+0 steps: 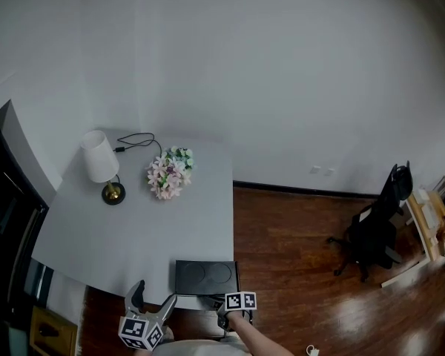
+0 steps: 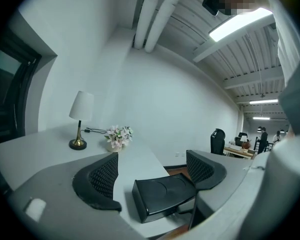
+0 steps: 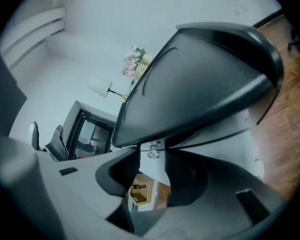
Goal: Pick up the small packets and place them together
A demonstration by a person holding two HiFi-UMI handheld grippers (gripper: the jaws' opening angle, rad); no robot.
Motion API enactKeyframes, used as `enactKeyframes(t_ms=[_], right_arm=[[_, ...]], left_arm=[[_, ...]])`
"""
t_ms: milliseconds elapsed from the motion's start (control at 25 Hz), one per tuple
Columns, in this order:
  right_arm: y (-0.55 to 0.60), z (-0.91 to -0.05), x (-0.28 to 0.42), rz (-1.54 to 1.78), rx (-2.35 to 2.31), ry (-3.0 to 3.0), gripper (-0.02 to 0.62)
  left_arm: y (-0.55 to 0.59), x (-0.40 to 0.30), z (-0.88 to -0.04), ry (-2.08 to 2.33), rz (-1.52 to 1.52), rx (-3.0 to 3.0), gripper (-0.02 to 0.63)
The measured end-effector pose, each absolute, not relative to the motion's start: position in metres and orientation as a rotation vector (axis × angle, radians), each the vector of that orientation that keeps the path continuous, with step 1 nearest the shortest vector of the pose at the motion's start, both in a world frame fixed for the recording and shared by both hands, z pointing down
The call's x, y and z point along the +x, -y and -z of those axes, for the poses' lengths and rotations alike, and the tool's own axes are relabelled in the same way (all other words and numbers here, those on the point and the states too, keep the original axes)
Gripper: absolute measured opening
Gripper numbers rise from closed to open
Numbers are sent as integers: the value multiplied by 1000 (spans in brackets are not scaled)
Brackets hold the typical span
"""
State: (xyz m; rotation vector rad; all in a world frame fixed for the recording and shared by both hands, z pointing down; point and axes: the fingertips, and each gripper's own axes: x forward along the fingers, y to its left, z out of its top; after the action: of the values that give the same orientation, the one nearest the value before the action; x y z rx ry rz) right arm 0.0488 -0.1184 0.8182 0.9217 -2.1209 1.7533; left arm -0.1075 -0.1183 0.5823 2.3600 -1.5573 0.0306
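Note:
No small packets show in any view. A flat black tray (image 1: 205,277) with two round recesses lies at the white table's (image 1: 119,228) near edge. My left gripper (image 1: 154,297) hovers just in front of that edge. It is open with nothing between its jaws (image 2: 155,176), and the tray (image 2: 162,196) lies beyond them. My right gripper (image 1: 226,316) sits low under the tray's right front corner. In the right gripper view the tray (image 3: 200,79) looms overhead. The right gripper's (image 3: 152,159) jaws stand narrowly apart around a small shiny knob (image 3: 153,151), and the pads do not visibly touch it.
A white-shaded lamp (image 1: 100,162), a flower bunch (image 1: 169,173) and a black cable (image 1: 137,139) stand at the table's far end. A black office chair (image 1: 378,228) stands on the wooden floor (image 1: 297,258) to the right. A dark window frame (image 1: 7,199) borders the left.

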Motion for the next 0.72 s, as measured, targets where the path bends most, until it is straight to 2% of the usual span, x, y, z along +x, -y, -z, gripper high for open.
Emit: enactKeyframes(t_ms=[40, 80, 120, 720], right_arm=[[117, -818, 49, -1746, 921, 2110, 146], [116, -819, 50, -1730, 925, 2102, 77], [115, -820, 50, -1712, 930, 2099, 69], [12, -840, 51, -1523, 703, 2018, 67]], left_arm=[[118, -108, -583, 1559, -30, 2357, 411], [118, -109, -583, 1560, -28, 2355, 411], [118, -109, -583, 1559, -27, 2355, 411], [113, -92, -595, 1464, -66, 2385, 411]])
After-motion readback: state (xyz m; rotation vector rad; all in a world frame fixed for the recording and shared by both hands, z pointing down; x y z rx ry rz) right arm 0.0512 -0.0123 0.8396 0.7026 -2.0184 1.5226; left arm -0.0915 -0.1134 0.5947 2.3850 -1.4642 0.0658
